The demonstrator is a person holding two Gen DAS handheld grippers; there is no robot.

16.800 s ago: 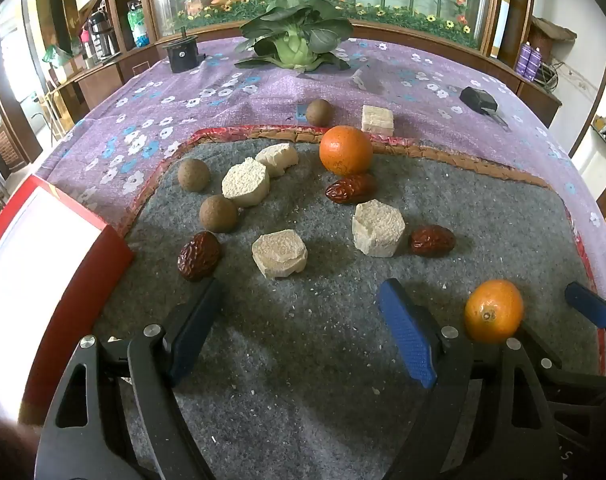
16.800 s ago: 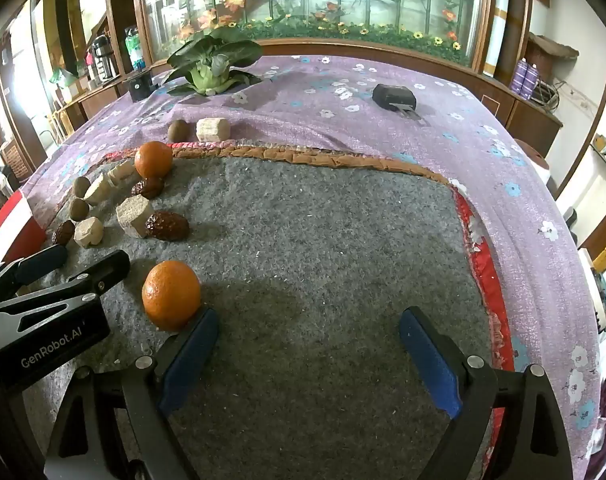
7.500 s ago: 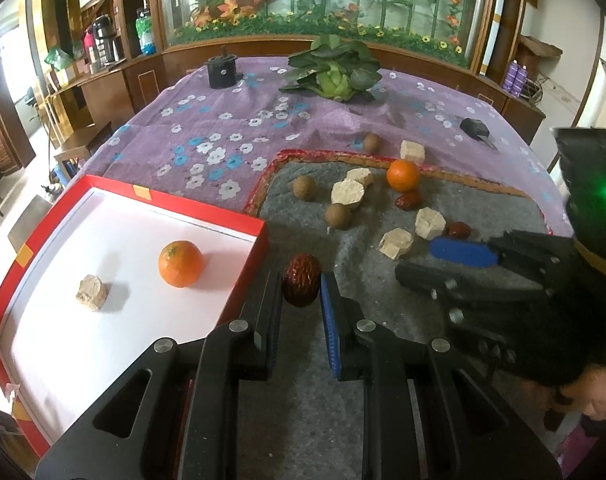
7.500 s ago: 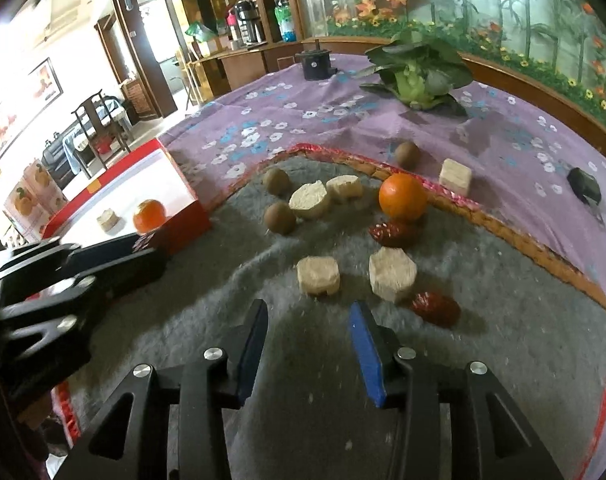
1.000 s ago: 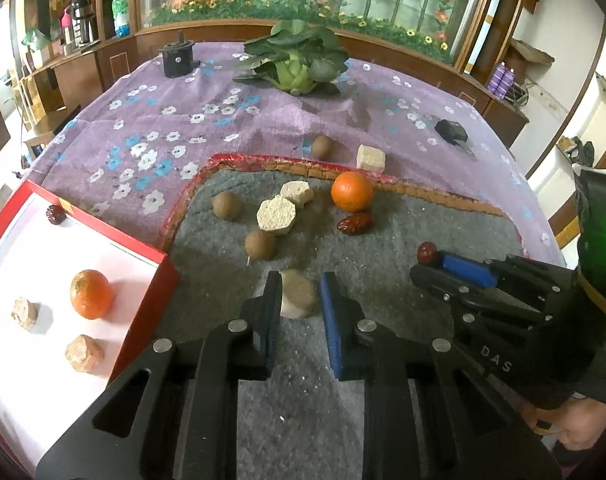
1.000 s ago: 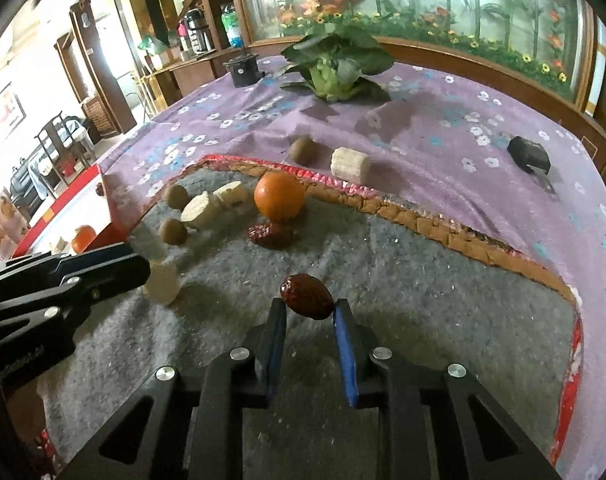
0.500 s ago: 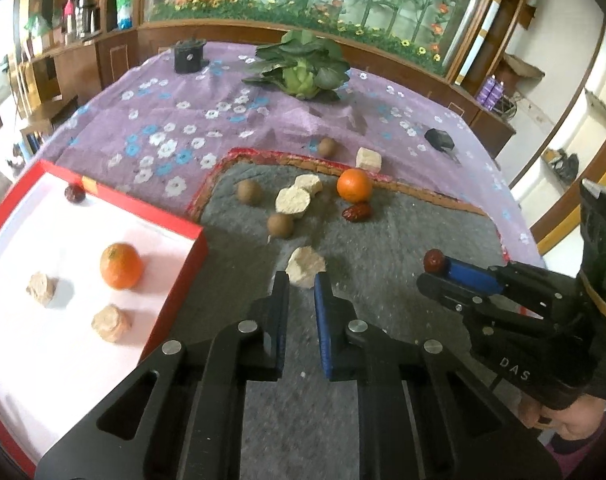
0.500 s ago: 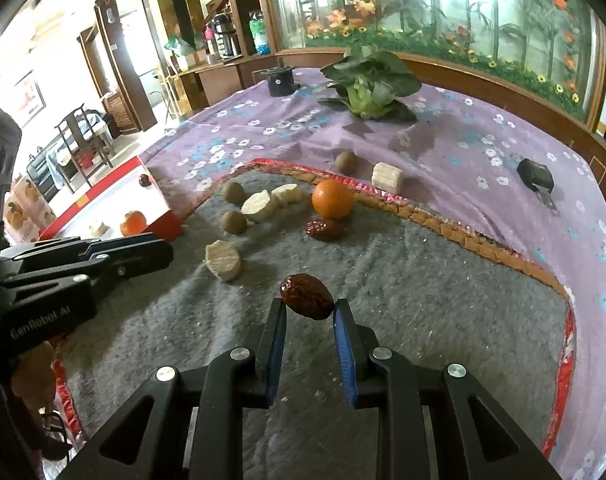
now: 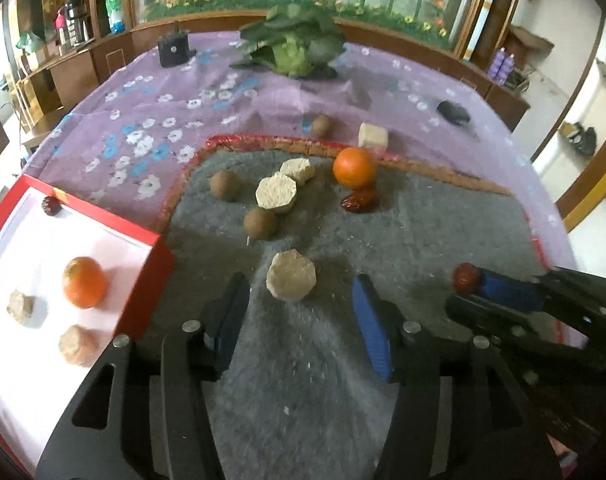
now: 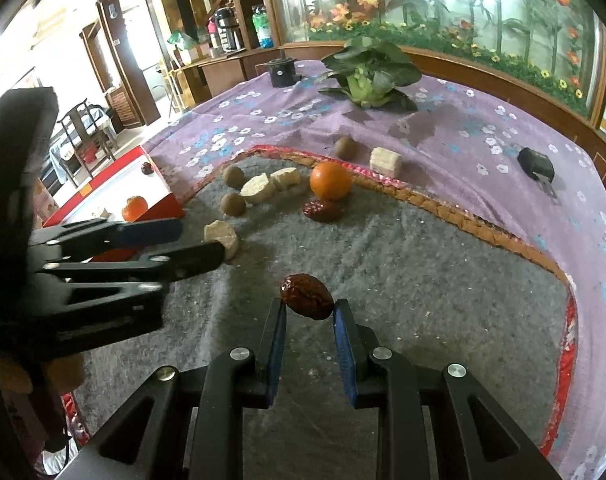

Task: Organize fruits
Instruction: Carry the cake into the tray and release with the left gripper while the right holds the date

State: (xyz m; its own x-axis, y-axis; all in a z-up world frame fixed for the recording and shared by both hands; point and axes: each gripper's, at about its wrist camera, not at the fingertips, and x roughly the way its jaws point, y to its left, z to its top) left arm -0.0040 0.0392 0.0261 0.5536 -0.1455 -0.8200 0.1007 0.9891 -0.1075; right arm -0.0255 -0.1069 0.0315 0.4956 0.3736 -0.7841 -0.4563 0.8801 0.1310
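My left gripper [image 9: 299, 300] is open around a beige cake piece [image 9: 291, 275] that lies on the grey felt mat [image 9: 423, 232], jaws apart on either side of it. My right gripper [image 10: 307, 310] is shut on a red date [image 10: 307, 296], held above the mat; it also shows in the left wrist view [image 9: 465, 276]. On the mat lie an orange [image 9: 354, 168], another red date [image 9: 359, 201], two more cake pieces [image 9: 275, 194] and brown round fruits [image 9: 260, 223]. The red-rimmed white tray [image 9: 151, 256] at left holds an orange [image 9: 83, 282], two beige pieces and a date [image 9: 51, 205].
A purple flowered cloth [image 9: 163, 120] covers the table. On it sit a leafy cabbage [image 9: 293, 46], a black box [image 9: 173, 49], a dark small object [image 9: 454, 112], a brown fruit [image 9: 321, 126] and a beige block [image 9: 373, 136]. Wooden cabinets and an aquarium wall stand behind.
My left gripper has opened from shut and come down around the beige cake piece. My right gripper still holds the date and has barely moved.
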